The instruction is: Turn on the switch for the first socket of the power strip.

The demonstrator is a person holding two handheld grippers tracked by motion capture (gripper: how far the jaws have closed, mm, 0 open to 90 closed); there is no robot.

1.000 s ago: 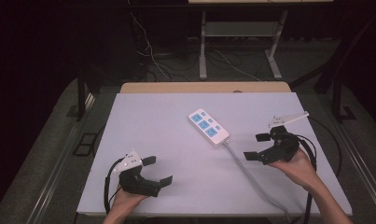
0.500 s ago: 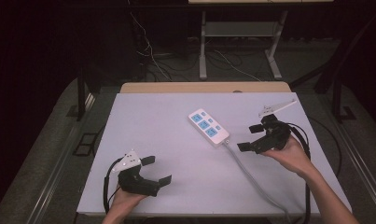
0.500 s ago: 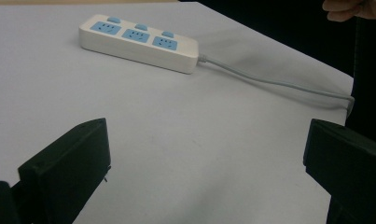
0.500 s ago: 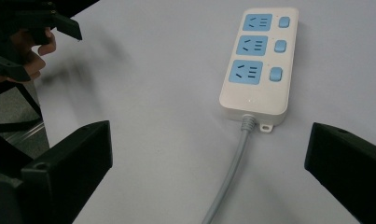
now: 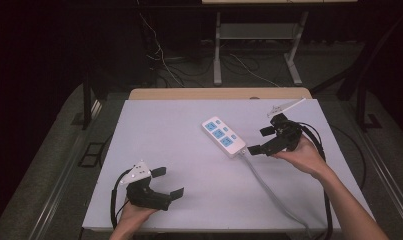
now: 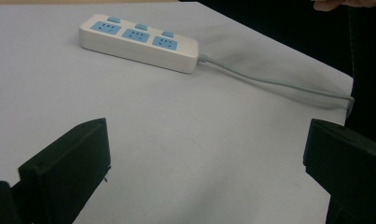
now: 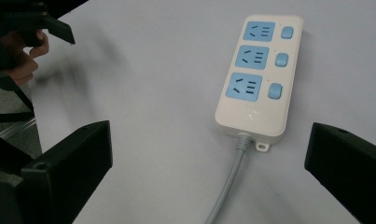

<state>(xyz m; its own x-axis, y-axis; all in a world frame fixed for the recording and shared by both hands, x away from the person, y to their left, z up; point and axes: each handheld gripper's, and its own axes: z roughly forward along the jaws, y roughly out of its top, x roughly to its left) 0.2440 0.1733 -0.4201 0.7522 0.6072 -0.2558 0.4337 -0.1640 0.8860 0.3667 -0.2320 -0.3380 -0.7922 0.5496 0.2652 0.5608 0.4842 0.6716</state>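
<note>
White table (image 5: 164,130) is seen under dim surroundings, and a power strip (image 5: 224,136) is laid near its middle, its grey cable (image 5: 274,192) led toward the person. The right gripper (image 5: 261,140) is held wide open just beside the strip's cable end, probably for grasping, nothing touched. The left gripper (image 5: 168,182) is also spread, empty, well apart.

Power strip (image 5: 224,137) is lying on the table (image 5: 154,125), right of centre, its cable (image 5: 274,192) trailing toward the near right corner. Right gripper (image 5: 261,140) is sitting just beside its cable end; left gripper (image 5: 167,182) is resting near the near left corner.
</note>
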